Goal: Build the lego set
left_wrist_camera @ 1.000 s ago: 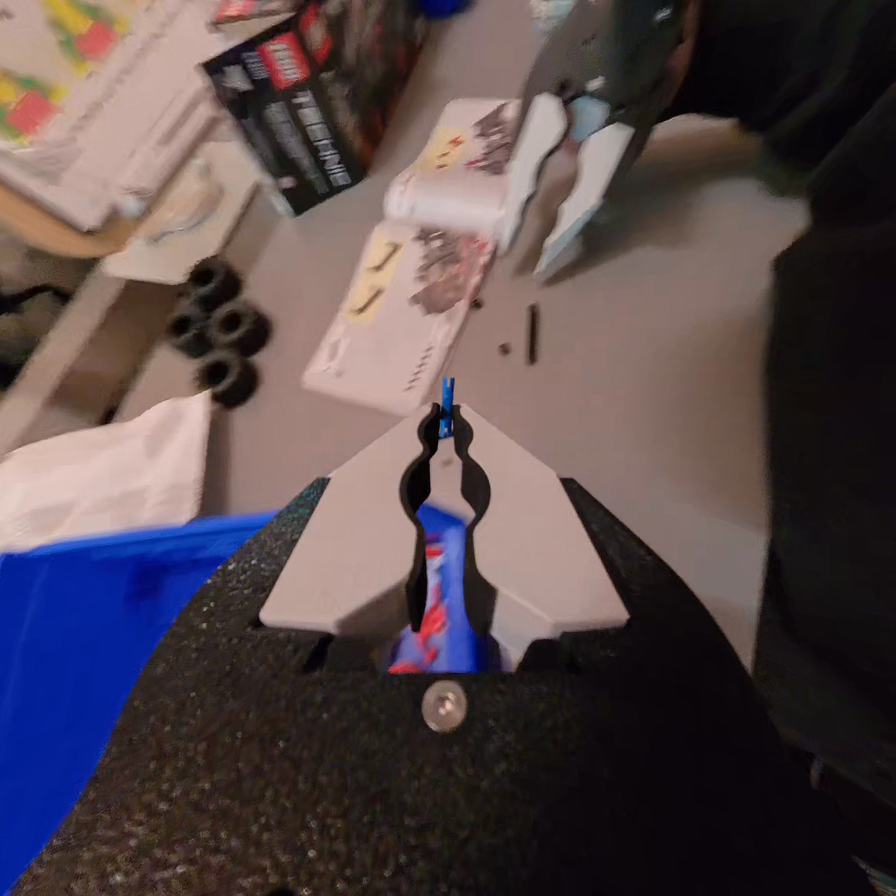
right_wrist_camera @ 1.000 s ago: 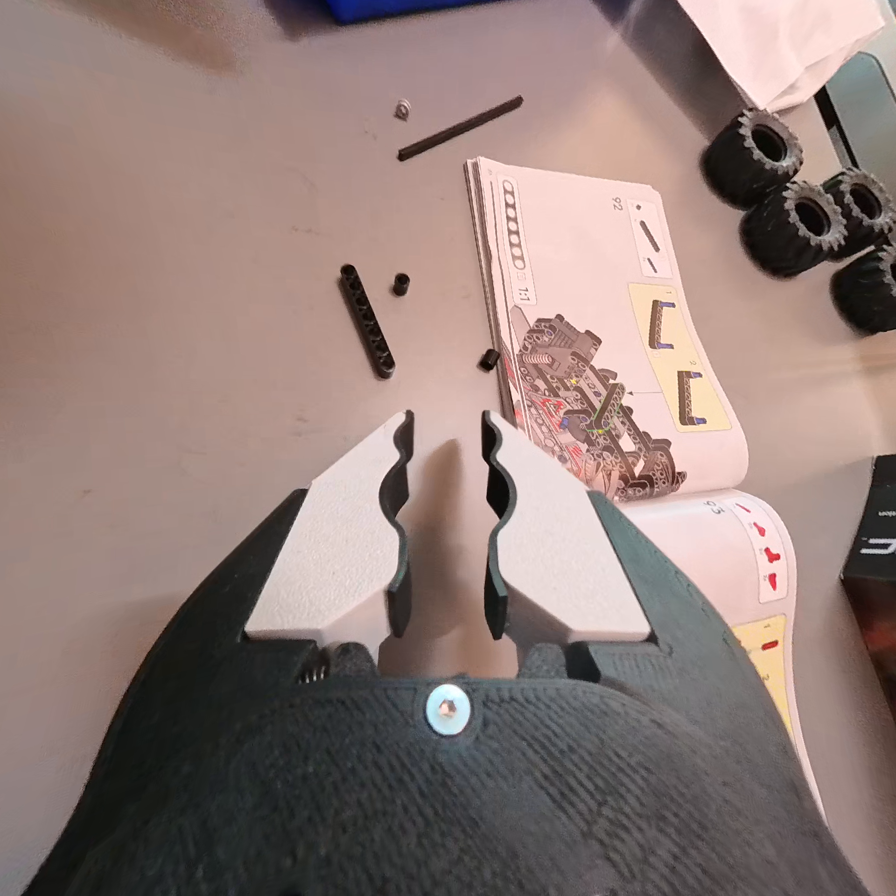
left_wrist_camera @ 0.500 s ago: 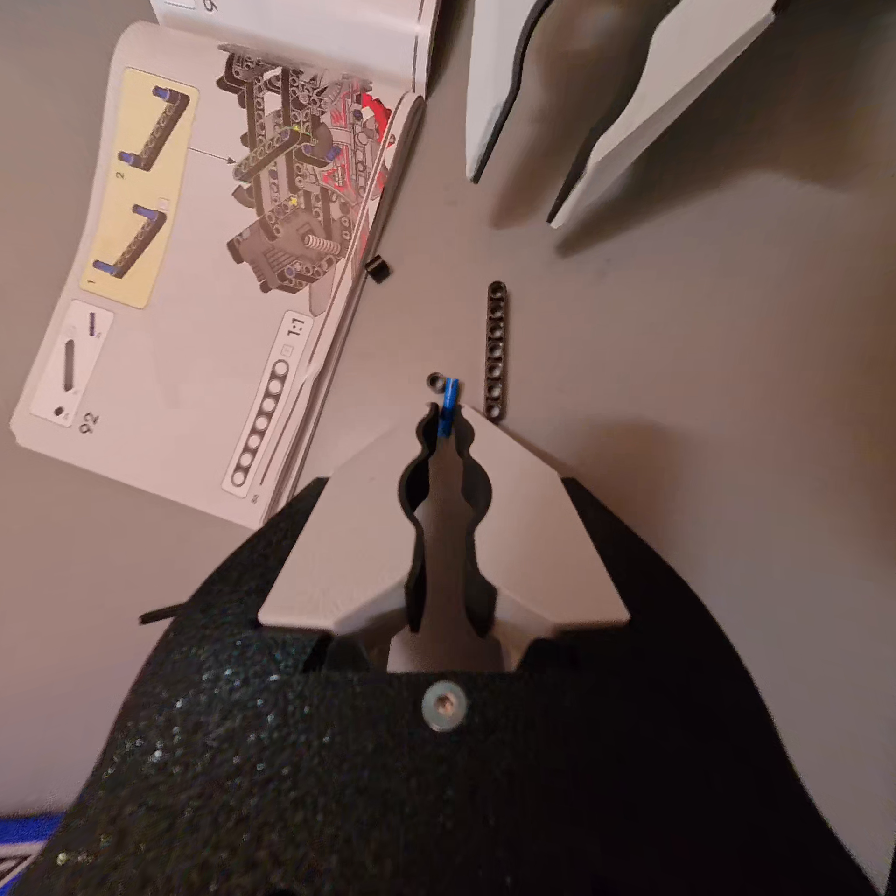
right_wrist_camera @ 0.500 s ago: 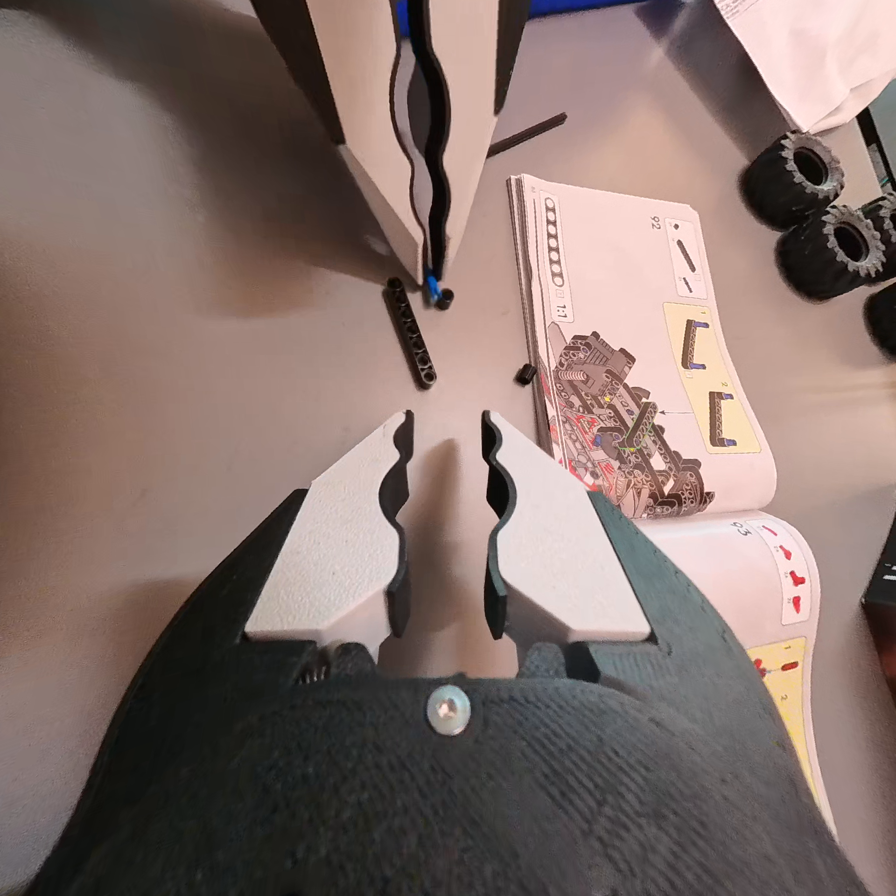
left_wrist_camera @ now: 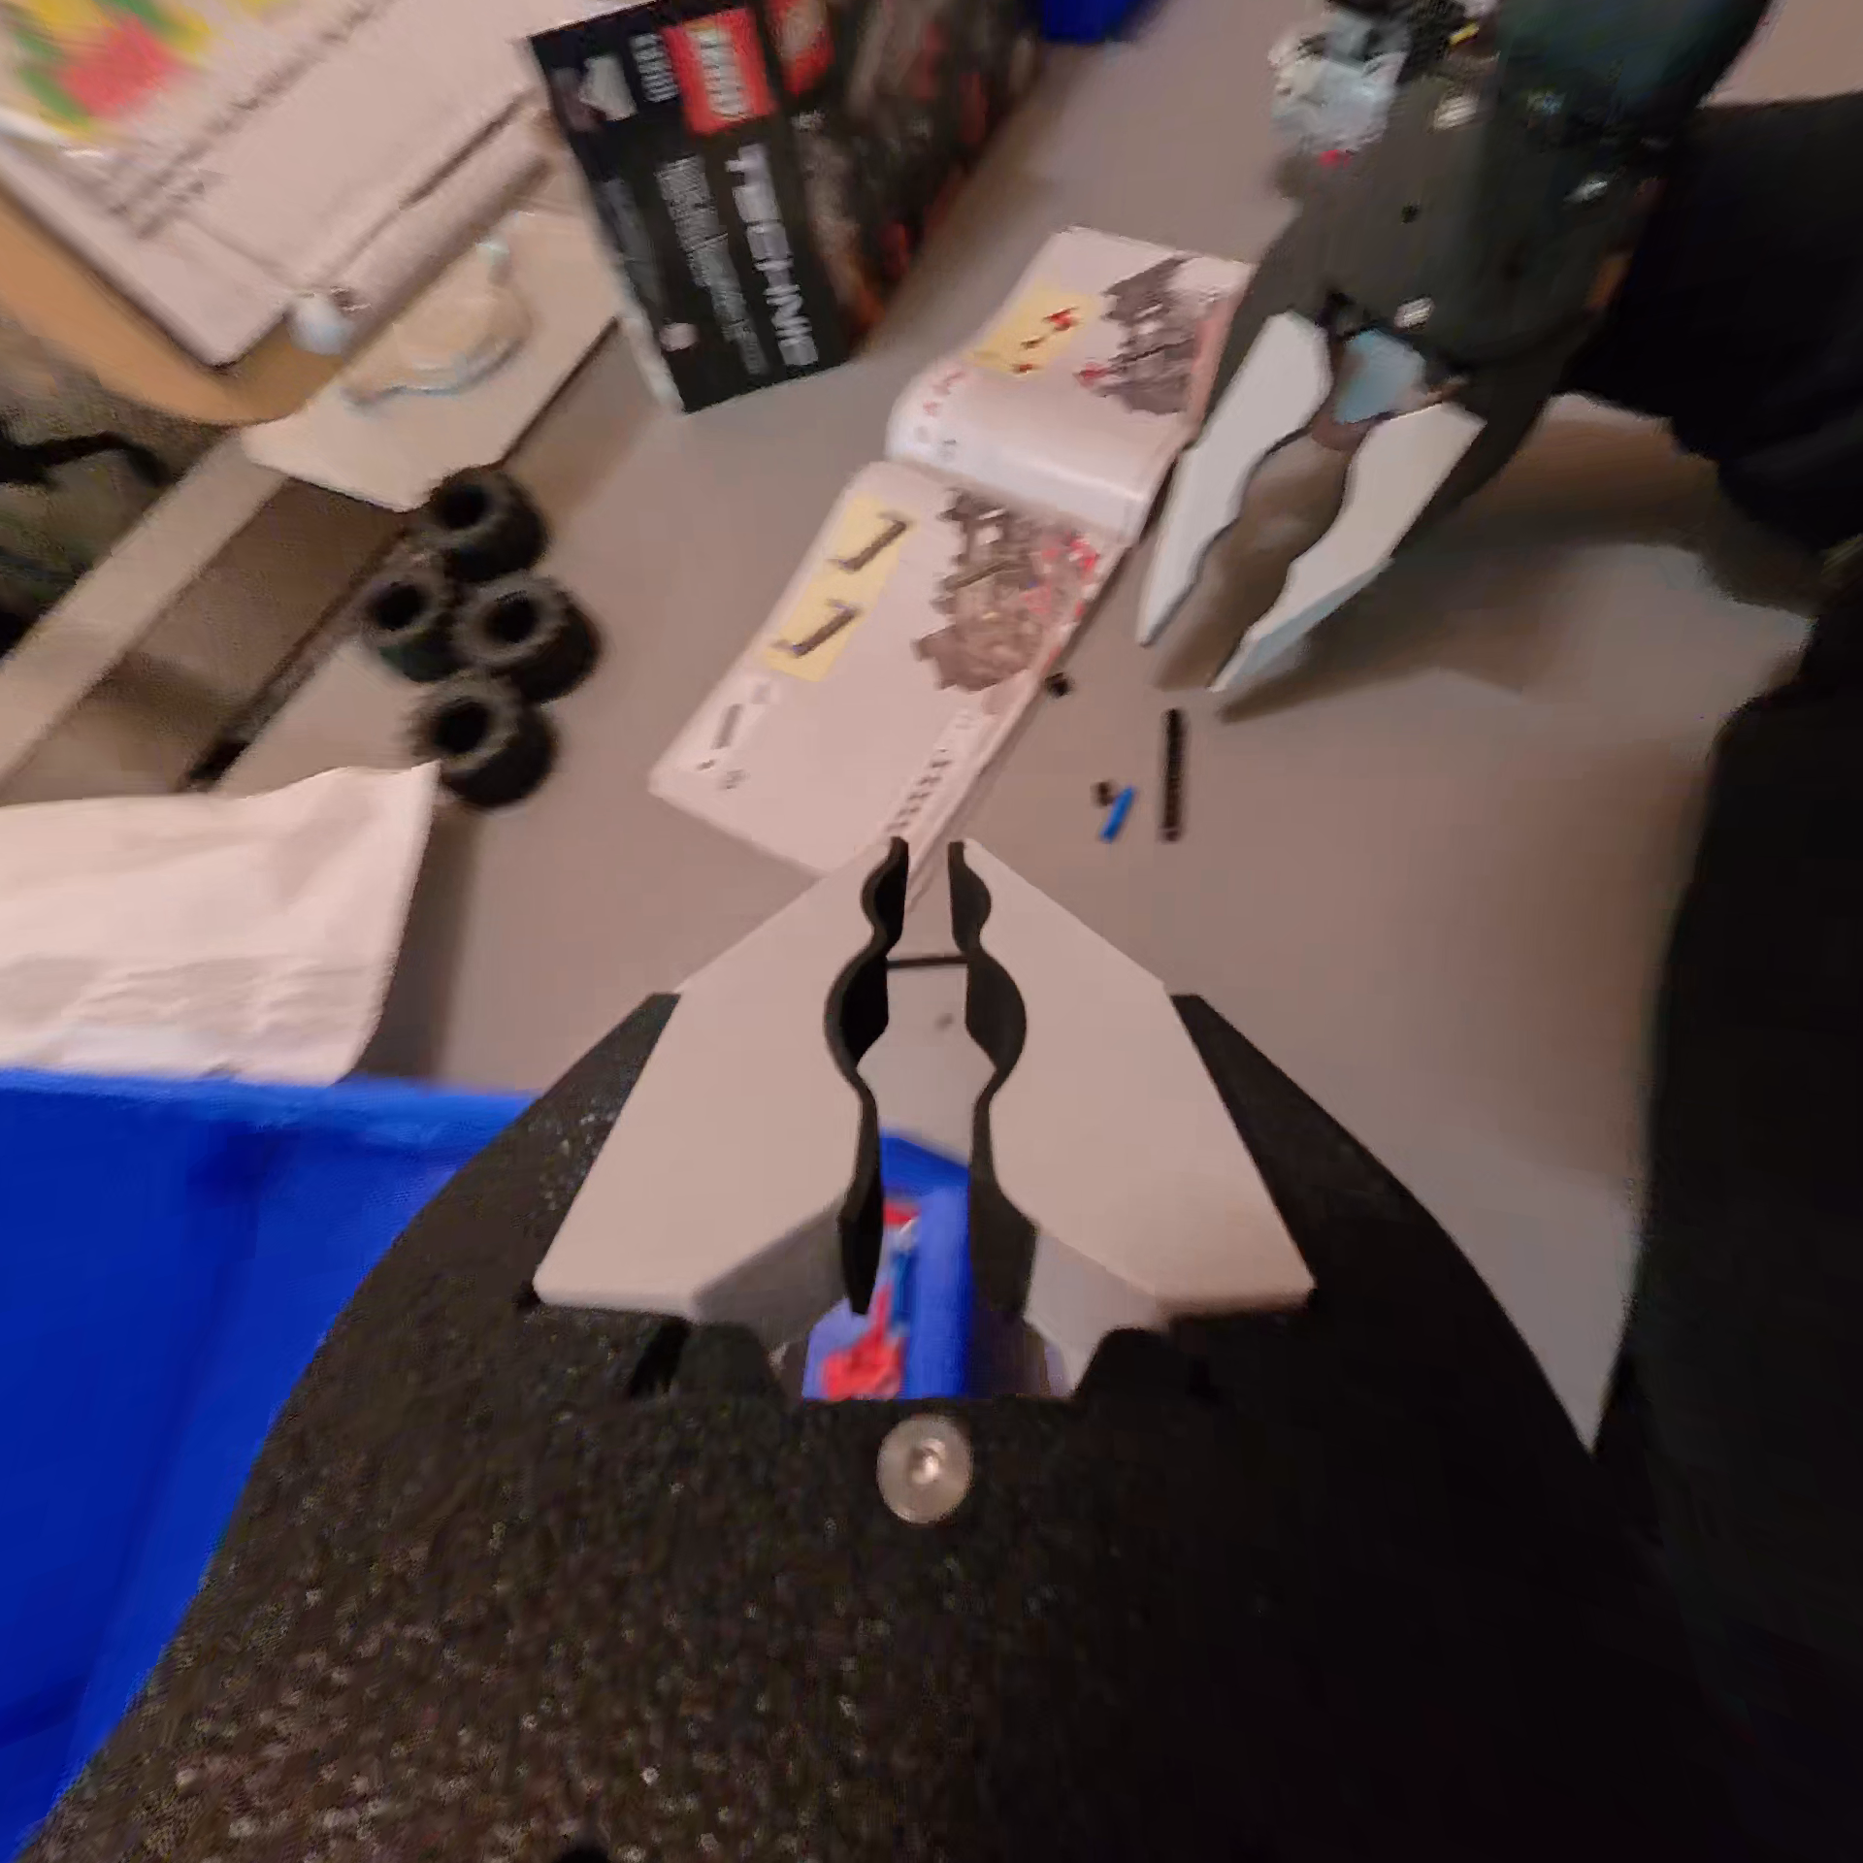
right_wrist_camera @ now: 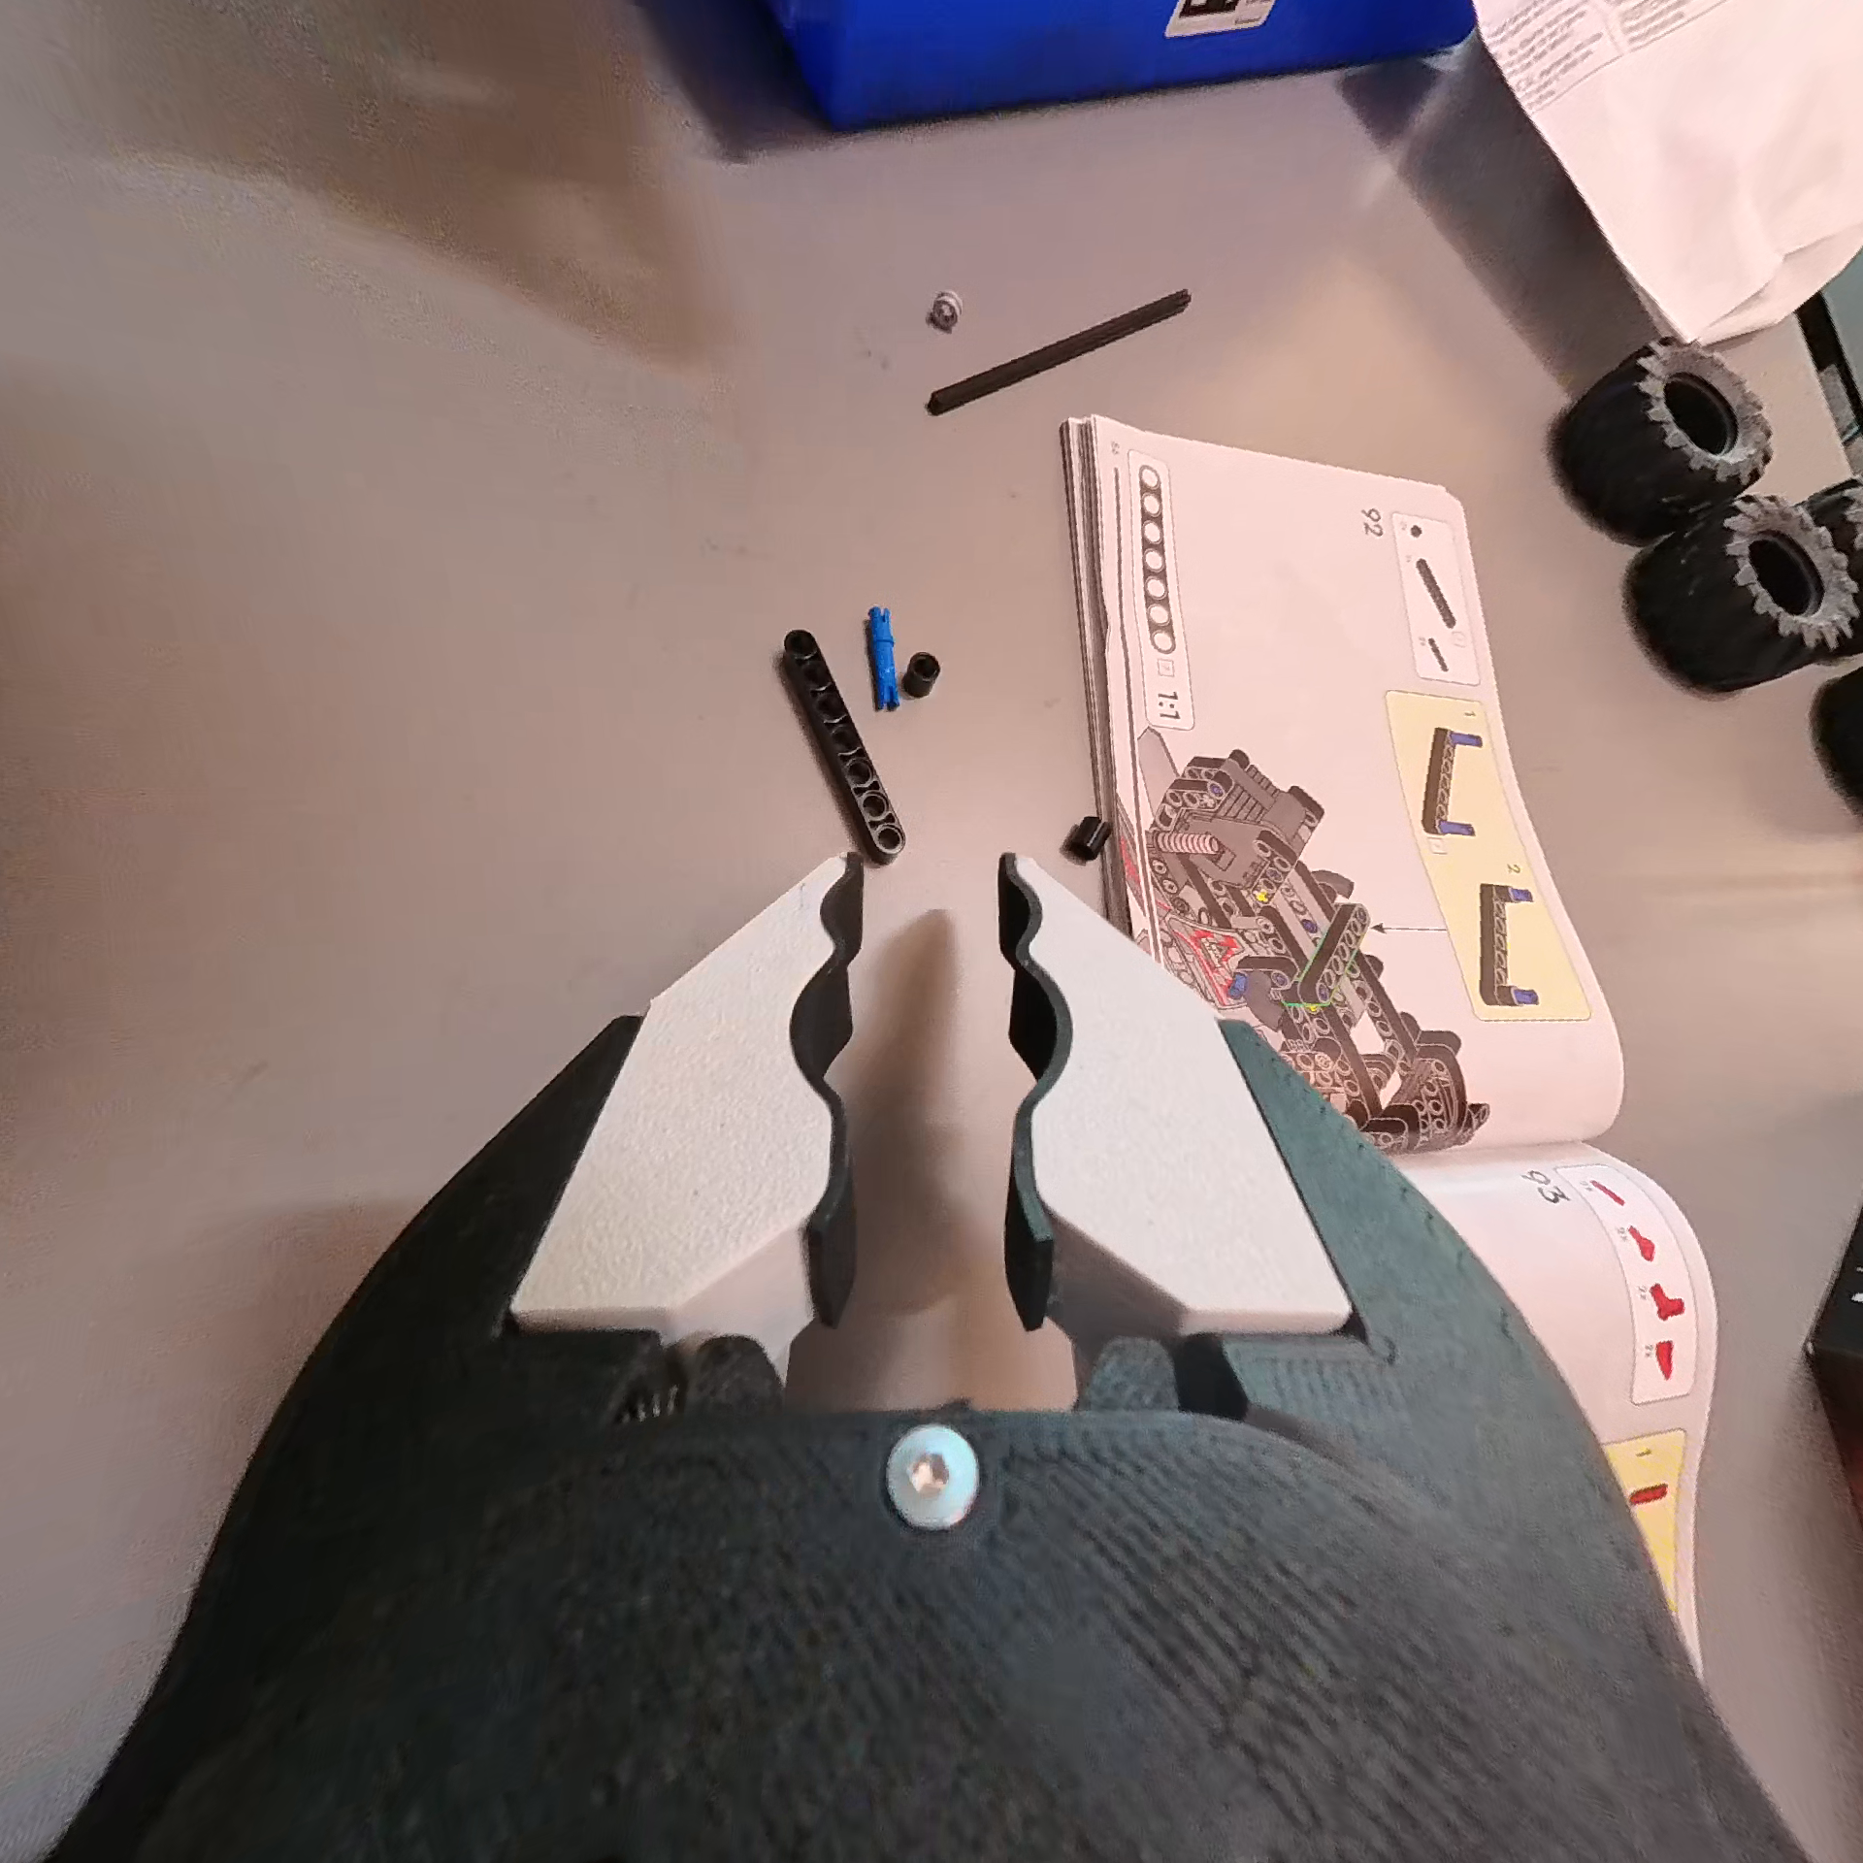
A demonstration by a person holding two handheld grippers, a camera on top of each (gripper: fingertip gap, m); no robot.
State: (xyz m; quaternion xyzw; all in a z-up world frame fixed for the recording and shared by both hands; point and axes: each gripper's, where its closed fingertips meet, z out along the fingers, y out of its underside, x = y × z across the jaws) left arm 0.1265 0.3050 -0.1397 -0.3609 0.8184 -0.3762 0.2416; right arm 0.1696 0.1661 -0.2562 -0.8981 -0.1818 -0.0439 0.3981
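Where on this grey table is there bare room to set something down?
Free: the wide grey table left of the black holed beam, and the strip between the long black axle and blue bin. Crowded: the open instruction booklet and black tyres on the right.

The grey table carries an open instruction booklet. Left of the booklet lie a black beam, a blue pin and a small black bush, close together. Beyond the booklet lies a long black axle; to its right stand black tyres. A blue bin is farther away.
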